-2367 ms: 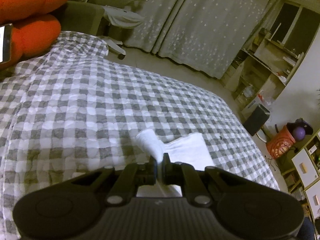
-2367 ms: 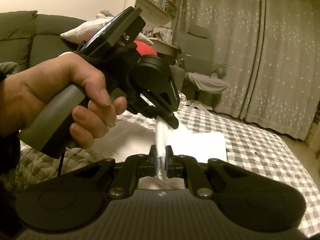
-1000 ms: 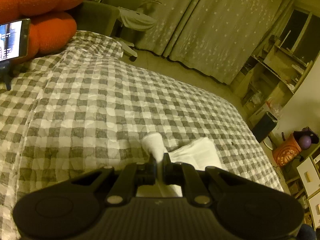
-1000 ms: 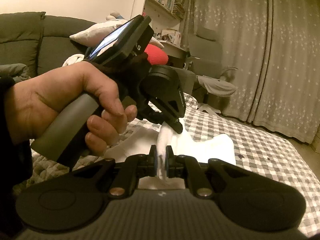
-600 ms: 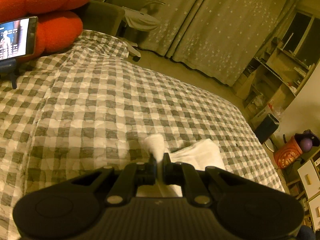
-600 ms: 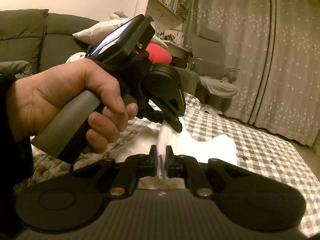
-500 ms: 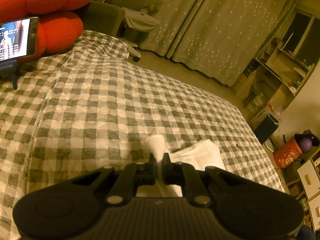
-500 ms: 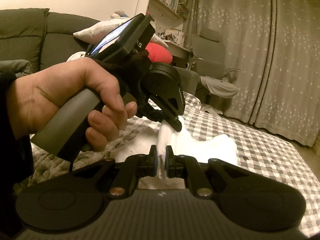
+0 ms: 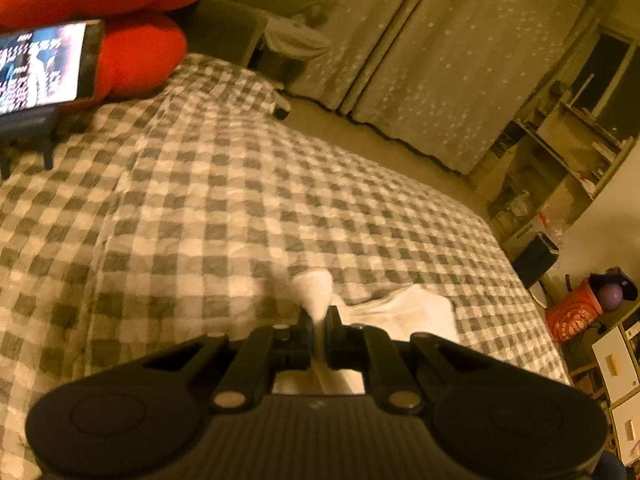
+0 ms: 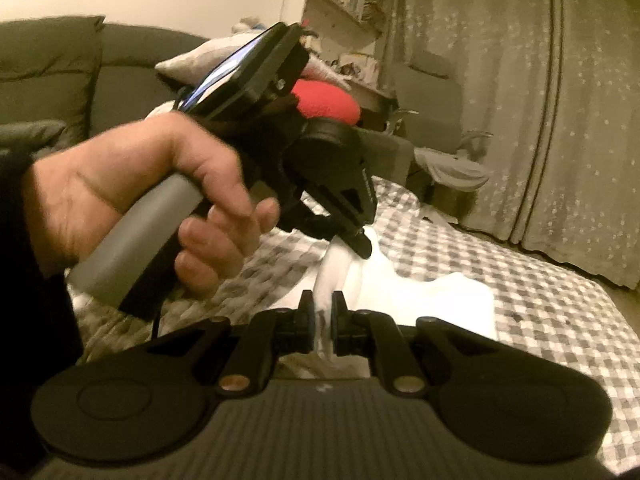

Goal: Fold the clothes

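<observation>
A white garment (image 9: pixel 404 312) lies on the grey-and-white checked bed cover (image 9: pixel 224 216). My left gripper (image 9: pixel 319 322) is shut on a bunched edge of it, and a white tuft sticks up past the jaws. In the right wrist view my right gripper (image 10: pixel 322 320) is shut on another fold of the same white garment (image 10: pixel 448 300). Just beyond it, a hand (image 10: pixel 152 192) holds the left gripper (image 10: pixel 362 242), whose tips pinch the raised cloth. The cloth between the two grips is lifted off the bed.
A phone on a stand (image 9: pixel 40 68) and a red cushion (image 9: pixel 120 20) sit at the bed's far left. Curtains (image 9: pixel 440 52), shelves (image 9: pixel 560 148) and an orange bucket (image 9: pixel 576 312) stand beyond the bed. A dark sofa (image 10: pixel 60 76) and an office chair (image 10: pixel 436 148) are in the right wrist view.
The left gripper has shifted a little across the bed with the cloth, so the phone and red cushion loom larger. Both grips on the white garment are unchanged.
</observation>
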A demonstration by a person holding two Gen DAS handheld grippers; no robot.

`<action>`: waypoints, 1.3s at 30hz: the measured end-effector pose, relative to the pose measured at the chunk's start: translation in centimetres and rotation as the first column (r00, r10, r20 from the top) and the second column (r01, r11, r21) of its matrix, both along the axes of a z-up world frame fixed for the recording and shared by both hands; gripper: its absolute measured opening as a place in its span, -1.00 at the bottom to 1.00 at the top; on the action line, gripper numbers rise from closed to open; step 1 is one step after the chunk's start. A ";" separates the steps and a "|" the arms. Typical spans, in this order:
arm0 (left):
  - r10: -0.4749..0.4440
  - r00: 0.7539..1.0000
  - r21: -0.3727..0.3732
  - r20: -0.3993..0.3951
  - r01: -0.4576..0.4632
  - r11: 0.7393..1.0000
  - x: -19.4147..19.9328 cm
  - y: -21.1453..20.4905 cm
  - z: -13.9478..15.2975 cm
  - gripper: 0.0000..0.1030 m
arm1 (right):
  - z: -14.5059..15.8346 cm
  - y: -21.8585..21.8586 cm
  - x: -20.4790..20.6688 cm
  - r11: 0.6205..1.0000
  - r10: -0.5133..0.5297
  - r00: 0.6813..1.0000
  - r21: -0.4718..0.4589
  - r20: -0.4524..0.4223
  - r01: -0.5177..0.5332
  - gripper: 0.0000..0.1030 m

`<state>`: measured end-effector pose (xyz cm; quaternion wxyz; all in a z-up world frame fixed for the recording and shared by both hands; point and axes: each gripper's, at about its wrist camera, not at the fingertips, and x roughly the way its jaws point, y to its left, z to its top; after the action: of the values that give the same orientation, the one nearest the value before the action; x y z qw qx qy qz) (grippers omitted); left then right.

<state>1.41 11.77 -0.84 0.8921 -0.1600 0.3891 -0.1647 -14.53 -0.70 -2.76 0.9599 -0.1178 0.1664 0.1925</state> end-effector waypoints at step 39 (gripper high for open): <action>0.066 0.998 0.044 -0.012 -0.066 0.997 0.4 1.3 0.2 -0.64 | -0.4 -0.2 -1.6 0.989 0.136 0.991 -0.063 0.000 -0.136 -0.62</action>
<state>1.81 13.06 -0.64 0.8976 -0.1546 0.3932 -0.1256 -16.12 -0.89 -3.19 0.9407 -0.1593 0.1617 0.2520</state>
